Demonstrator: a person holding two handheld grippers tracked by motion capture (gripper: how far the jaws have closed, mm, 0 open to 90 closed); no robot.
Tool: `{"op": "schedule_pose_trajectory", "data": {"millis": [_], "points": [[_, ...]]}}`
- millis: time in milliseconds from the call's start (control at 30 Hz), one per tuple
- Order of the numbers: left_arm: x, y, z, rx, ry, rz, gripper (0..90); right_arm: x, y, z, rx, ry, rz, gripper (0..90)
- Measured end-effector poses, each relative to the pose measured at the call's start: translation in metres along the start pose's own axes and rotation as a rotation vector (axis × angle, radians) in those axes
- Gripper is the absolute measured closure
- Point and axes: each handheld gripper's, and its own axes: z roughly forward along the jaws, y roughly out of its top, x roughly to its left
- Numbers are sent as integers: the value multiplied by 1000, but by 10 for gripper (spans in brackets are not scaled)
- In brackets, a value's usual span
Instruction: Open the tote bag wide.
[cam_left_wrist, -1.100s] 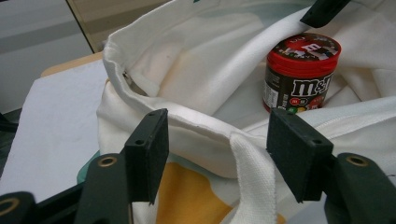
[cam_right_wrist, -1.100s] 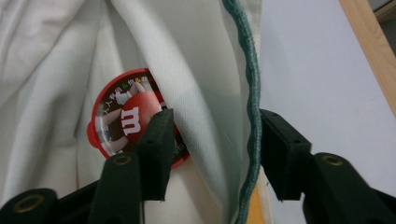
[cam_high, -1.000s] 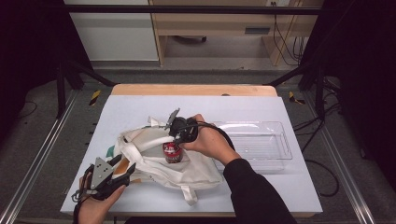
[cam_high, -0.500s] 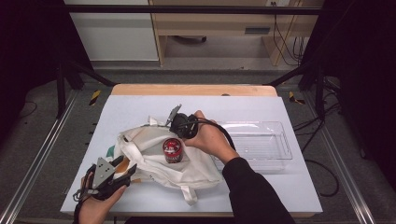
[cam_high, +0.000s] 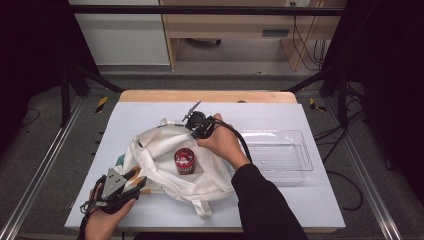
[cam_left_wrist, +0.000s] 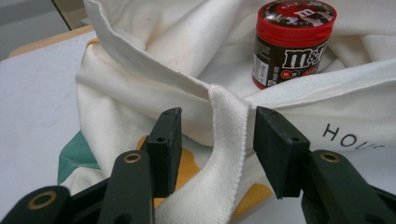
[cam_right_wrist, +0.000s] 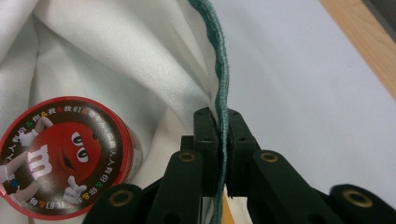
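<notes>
A white cloth tote bag (cam_high: 160, 150) lies crumpled on the table (cam_high: 150, 110). A brown M&M's jar (cam_high: 185, 160) with a red lid stands upright in its folds. My right gripper (cam_high: 196, 122) sits at the bag's far side, shut on the bag's green-trimmed rim (cam_right_wrist: 219, 56), with the jar (cam_right_wrist: 60, 154) just to its left. My left gripper (cam_high: 136, 178) is at the bag's near-left corner. Its jaws have just been closing and stand open around the white strap (cam_left_wrist: 219, 186), with a gap showing at each pad (cam_left_wrist: 168, 140). The jar (cam_left_wrist: 292, 42) stands beyond them.
A clear plastic tray (cam_high: 277, 155) rests on the table to the right of the bag, close to my right forearm (cam_high: 260, 200). A wooden strip (cam_high: 207, 96) marks the table's far edge. Metal rails (cam_high: 40, 180) run along both sides.
My right hand has moved from beside the jar toward the bag's far side. The jar stands free. My left hand has stayed in place.
</notes>
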Motion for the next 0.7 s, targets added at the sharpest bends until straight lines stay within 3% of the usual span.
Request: {"op": "schedule_pose_trajectory", "data": {"millis": [100,367,500,600,700], "points": [[0,1,-2,-12,-2,-6,520,2,1,-1,-16,5,-21,853],[-6,10,-9,-72,14,-16,450,2,-5,-5,-43,27,-19,785],[-1,13,-3,-79,38,-70,393,0,-5,-10,-71,28,-3,659],[2,15,4,-76,64,-76,380,-1,-4,-16,-115,31,1,567],[3,14,11,-41,61,-104,359,-1,-1,-17,-130,26,-24,476]]}}
